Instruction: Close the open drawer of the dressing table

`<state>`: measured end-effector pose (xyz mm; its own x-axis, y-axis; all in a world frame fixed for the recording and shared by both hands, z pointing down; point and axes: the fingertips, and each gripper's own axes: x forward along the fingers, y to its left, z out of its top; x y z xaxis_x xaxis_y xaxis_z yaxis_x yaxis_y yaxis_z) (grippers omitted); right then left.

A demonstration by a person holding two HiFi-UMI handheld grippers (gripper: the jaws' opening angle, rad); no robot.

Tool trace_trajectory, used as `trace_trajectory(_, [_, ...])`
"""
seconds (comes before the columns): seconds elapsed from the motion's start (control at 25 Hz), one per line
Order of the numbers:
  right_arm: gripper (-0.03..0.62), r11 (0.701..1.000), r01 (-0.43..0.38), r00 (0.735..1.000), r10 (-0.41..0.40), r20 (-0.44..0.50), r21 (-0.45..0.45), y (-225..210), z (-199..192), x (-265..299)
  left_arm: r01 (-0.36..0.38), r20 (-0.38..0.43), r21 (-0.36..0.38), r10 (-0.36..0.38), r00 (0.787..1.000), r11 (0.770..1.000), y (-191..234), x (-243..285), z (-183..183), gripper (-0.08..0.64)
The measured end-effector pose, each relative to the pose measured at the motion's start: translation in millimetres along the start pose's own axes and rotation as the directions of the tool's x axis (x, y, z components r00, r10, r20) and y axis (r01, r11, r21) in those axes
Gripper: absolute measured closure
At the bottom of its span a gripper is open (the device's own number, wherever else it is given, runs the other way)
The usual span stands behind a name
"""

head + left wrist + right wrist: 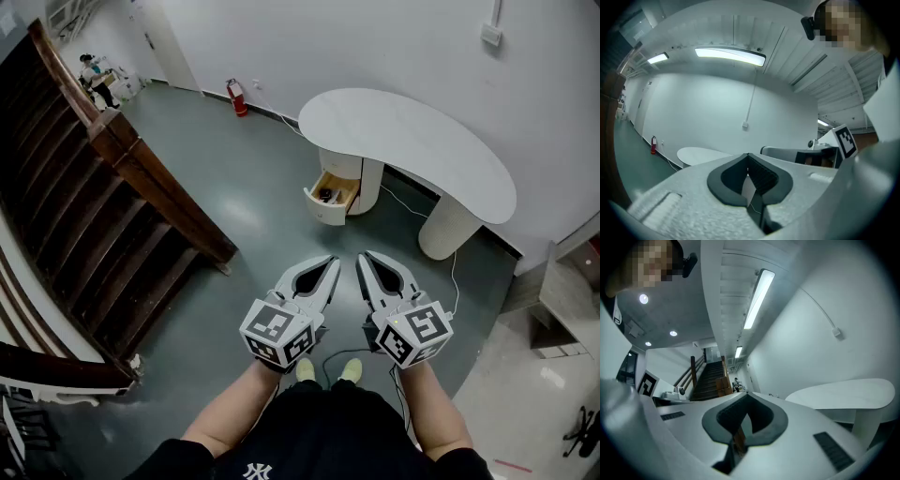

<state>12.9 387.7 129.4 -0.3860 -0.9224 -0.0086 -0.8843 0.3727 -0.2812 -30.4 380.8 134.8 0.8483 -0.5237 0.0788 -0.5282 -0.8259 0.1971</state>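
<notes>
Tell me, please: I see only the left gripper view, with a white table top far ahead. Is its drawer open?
Observer: Yes. In the head view the drawer stands pulled out of the left pedestal under the dressing table.
Operator: Does anything lie inside it?
Observer: A small dark thing lies on its light wood bottom. It is too small to tell what it is.
Operator: I see only the cube of the other gripper. How are its jaws?
Observer: In the right gripper view the right gripper has its jaws together, with nothing between them.
</notes>
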Motion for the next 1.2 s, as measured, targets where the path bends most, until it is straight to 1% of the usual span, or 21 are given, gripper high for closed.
trace_trajectory(0.32, [0.578,1.000,0.001,1.000,-0.001,0.002,0.001,-2.8,0.3,-3.0,-0.004,-0.001,-0.001,0.004,1.000,1.000,-2.8,2.0,-2.7,0.551])
trace_trajectory(0.48, [0.578,1.000,0.004,1.000,-0.004,0.014,0.016,0.2,2.0,-6.2,0.008,-0.004,-0.006,-0.008,1.000,1.000,-4.5,-0.7,-2.7,0.551])
trace_trajectory(0.56, [0.577,0.999,-0.009,1.000,0.008,0.027,0.035,5.0,1.0,-1.6,0.010,-0.002,-0.011,-0.010,1.000,1.000,2.0,-5.1,-2.4,0.551])
trace_trajectory(0.68, [0.577,0.997,-0.053,0.998,0.051,0.034,0.061,6.8,-2.0,10.9,-0.020,0.009,-0.010,0.021,1.000,1.000,15.0,-6.7,-2.2,0.551])
trace_trajectory(0.76, [0.577,0.996,-0.051,0.998,0.049,0.026,0.070,-0.3,-2.4,3.3,-0.025,0.001,-0.013,0.025,1.000,1.000,7.9,0.2,-8.7,0.551])
trace_trajectory(0.88, [0.577,0.997,-0.027,0.999,0.025,0.020,0.075,-15.9,-1.1,-15.7,-0.008,-0.012,-0.025,0.008,1.000,1.000,-10.1,14.8,-19.4,0.551])
trace_trajectory(1.0, [0.577,0.997,-0.021,1.000,0.019,0.022,0.071,-27.4,1.2,-24.2,-0.006,-0.011,-0.024,0.005,1.000,1.000,-19.0,25.1,-23.0,0.551])
trace_trajectory(1.2, [0.577,0.996,-0.038,0.999,0.037,0.021,0.075,-47.5,3.3,-30.9,-0.041,-0.005,-0.031,0.041,0.999,0.999,-22.6,40.1,-28.4,0.551])
